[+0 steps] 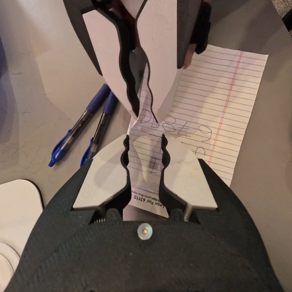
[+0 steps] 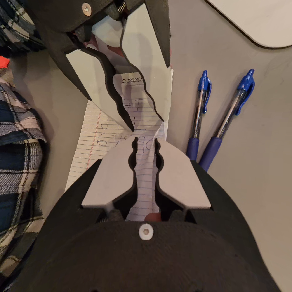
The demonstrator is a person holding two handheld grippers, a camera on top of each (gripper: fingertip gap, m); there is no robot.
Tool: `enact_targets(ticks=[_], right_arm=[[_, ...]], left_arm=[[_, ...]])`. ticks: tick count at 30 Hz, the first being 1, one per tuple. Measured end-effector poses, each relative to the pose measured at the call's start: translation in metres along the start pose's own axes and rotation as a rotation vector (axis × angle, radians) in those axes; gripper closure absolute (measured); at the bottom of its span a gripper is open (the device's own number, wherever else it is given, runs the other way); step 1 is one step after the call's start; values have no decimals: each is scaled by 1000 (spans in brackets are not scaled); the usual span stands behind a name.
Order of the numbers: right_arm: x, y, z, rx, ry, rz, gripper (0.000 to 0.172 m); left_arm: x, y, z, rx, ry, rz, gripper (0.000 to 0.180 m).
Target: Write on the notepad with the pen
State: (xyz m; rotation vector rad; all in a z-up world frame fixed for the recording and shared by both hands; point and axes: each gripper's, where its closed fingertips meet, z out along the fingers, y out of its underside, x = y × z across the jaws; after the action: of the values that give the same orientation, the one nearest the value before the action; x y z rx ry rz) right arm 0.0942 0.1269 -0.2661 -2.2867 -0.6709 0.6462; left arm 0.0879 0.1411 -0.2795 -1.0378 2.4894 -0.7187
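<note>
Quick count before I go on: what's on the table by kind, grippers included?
Pens: 2, both blue, lying side by side
Notepad: 1, lined, already written on
Grippers: 2, left and right, both over the notepad, neither holding a pen
White board at the table edge: 1
Total: 6

I am working over a smooth grey-beige tabletop (image 1: 47, 55), faintly scuffed and mottled. Warm, soft light is falling from above and throwing blurred, overlapping shadows across it. A white, rounded-corner slab with a dark edge (image 2: 252, 23) is lying on the surface at one side. Walls, floor and windows are staying out of sight.
</note>
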Motion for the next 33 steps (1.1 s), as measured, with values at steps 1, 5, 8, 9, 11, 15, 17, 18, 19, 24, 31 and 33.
enact_targets(ticks=[1,5,8,9,11,15,17,18,19,24,31,33], right_arm=[[1,1,0,-4,4,4,154],[4,2,0,-11,31,11,170],[3,-4,-5,1,77,-71,172],[1,-7,-7,3,97,-103,172],[0,-12,-10,-12,152,-180,172],[-5,-20,-15,-17,215,-293,172],[-7,-22,-17,-30,233,-324,172],[-6,-22,-17,-44,247,-341,172],[-6,-22,-18,-54,258,-353,172],[1,-22,-30,-25,199,-175,133],[2,-3,-36,-87,64,30,119],[-3,-7,-34,-87,23,46,128]], left_arm=[[0,0,0,-1,-2,1,141],[-5,2,-2,-26,-37,23,135],[-11,8,-7,-42,-62,31,131],[-11,8,-8,-40,-54,25,131],[-12,3,-9,-19,-52,40,129],[-8,-5,-13,-13,-27,92,134],[-5,-3,-11,-32,14,97,144],[-4,-3,-10,-38,29,93,147],[-4,-3,-10,-34,36,95,154],[-5,2,-6,-40,49,56,178],[-9,0,-3,-88,-41,182,179],[-11,-3,-4,-89,-58,216,180]])
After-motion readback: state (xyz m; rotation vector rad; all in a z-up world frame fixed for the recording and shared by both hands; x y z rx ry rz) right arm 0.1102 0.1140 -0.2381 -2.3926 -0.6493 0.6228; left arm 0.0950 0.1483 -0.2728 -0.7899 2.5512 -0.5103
